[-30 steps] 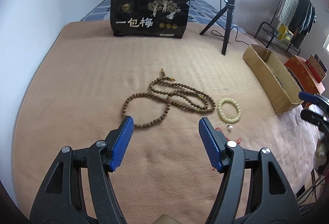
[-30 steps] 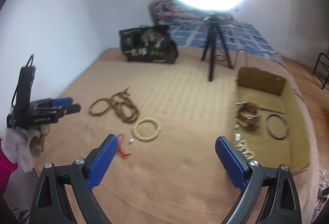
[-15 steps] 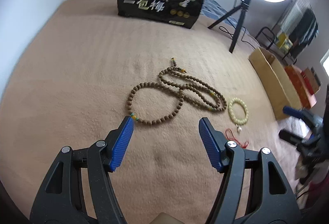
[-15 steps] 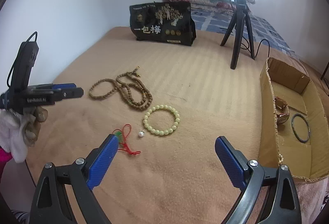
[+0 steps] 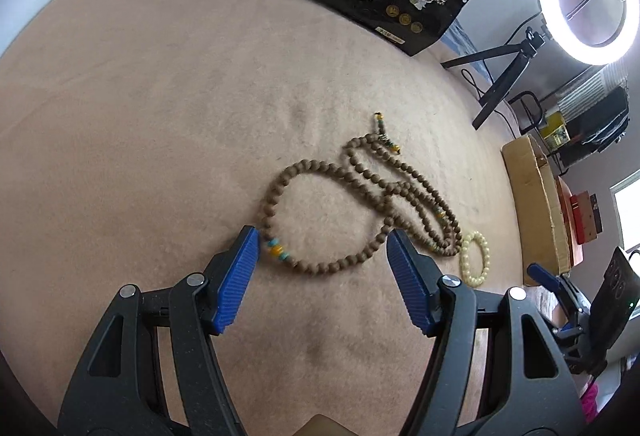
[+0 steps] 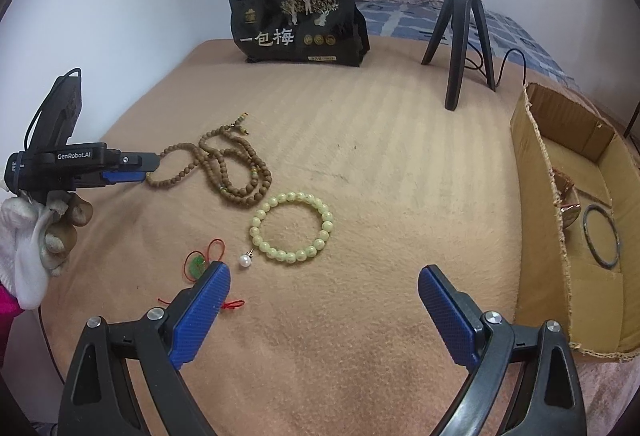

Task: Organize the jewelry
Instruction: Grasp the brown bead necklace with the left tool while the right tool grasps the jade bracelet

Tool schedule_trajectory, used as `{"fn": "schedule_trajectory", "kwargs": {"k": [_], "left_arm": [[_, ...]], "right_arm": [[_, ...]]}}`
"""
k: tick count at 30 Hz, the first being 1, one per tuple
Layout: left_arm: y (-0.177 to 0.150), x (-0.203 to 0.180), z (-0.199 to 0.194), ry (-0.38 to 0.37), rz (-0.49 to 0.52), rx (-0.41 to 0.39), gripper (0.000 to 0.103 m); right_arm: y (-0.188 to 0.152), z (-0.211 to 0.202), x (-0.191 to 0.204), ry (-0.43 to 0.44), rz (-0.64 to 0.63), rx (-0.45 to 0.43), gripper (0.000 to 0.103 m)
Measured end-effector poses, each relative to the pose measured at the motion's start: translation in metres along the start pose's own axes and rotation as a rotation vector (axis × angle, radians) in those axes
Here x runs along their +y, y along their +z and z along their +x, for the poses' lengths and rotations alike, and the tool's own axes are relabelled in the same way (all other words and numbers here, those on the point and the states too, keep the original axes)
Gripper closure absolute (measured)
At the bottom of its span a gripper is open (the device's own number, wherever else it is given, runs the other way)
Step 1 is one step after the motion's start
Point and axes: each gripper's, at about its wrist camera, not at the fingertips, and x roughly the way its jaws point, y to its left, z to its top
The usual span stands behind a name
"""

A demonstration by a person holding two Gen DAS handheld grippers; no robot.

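The long strand of brown wooden beads [image 5: 360, 191] is seen lying looped on the tan blanket [image 5: 160, 95], and the left gripper [image 5: 322, 248] is held over its near loop with the blue pads apart, nothing clamped. The tip of one pad sits just beside the strand's orange and turquoise beads. Only the right wrist view shows the pale green bead bracelet [image 6: 292, 226] whole, the white pearl earring [image 6: 245, 260] beside it, the red cord with a green pendant [image 6: 200, 264] partly hidden by a pad, and the open cardboard box [image 6: 536, 203] with a dark bangle [image 6: 601, 236] inside. The right gripper [image 6: 324, 290] is held above bare blanket near the bracelet, pads wide apart and empty. Against the frames of a second ago, the brown strand is seen larger and closer between the left pads, and the view has been rolled; the bracelet is now nearer the right pads
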Motion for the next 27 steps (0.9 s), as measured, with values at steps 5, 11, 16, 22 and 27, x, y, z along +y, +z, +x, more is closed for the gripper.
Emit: {"fn": "schedule_trajectory", "kwargs": {"k": [5,11,16,22,27], "left_arm": [[0.006,-0.017,0.014,0.006,0.027,0.009,0.035],[0.014,-0.047,0.030,0.047,0.071,0.007,0.035],[0.020,-0.072,0.044,0.089,0.100,0.014,0.035],[0.026,-0.096,0.065,0.174,0.119,0.017,0.035],[0.028,-0.104,0.078,0.263,0.155,0.001,0.035]], "right_arm": [[0.000,0.004,-0.001,0.005,0.007,0.003,0.007],[0.001,0.007,-0.004,0.012,0.014,0.005,0.007],[0.001,0.015,-0.002,0.020,0.005,0.014,0.007],[0.005,0.025,0.004,0.030,-0.012,0.020,0.007],[0.008,0.038,0.006,0.019,-0.023,0.040,0.008]]}}
